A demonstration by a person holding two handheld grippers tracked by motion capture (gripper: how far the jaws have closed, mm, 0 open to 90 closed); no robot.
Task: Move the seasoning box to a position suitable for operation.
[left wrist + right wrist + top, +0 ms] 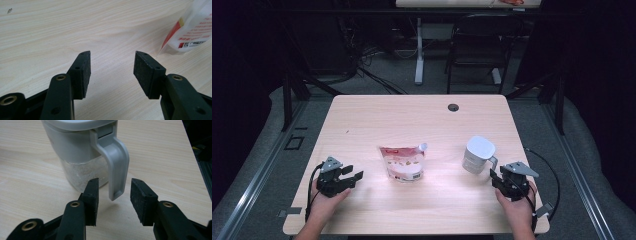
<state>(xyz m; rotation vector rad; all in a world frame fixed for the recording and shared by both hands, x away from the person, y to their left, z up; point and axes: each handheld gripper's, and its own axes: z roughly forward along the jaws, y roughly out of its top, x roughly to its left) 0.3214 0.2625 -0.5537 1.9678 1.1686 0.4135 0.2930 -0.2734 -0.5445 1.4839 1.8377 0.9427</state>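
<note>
Jug (478,155): we are seeing it standing upright on the right part of the table (377,117), its long axis running up and down, a grey lid on top and a clear lower body with something white and grainy inside (best seen in the right gripper view).
Handle (116,167): it is sticking out of the jug's side toward the near right edge, that is toward our right hand; its strap is running down from the lid and ending free above the wood.
Right gripper (113,193): we are holding it just before the jug, jaws spread. The lower end of the handle is sitting between the two pads, with a gap showing on each side, so nothing is being pinched.
Right hand (517,200): it is resting at the near right corner of the table, the cable looping off to the right.
Pouch (403,162): it is lying flat at the middle of the table, red and white print facing up, its long axis running away from us; the spout corner is pointing to the far right.
Left gripper (111,67): jaws spread with bare wood between them, aiming toward the pouch, whose corner is showing at the upper right of the left gripper view; it is well apart from the pads.
Left hand (324,197): it is sitting at the near left of the table.
</note>
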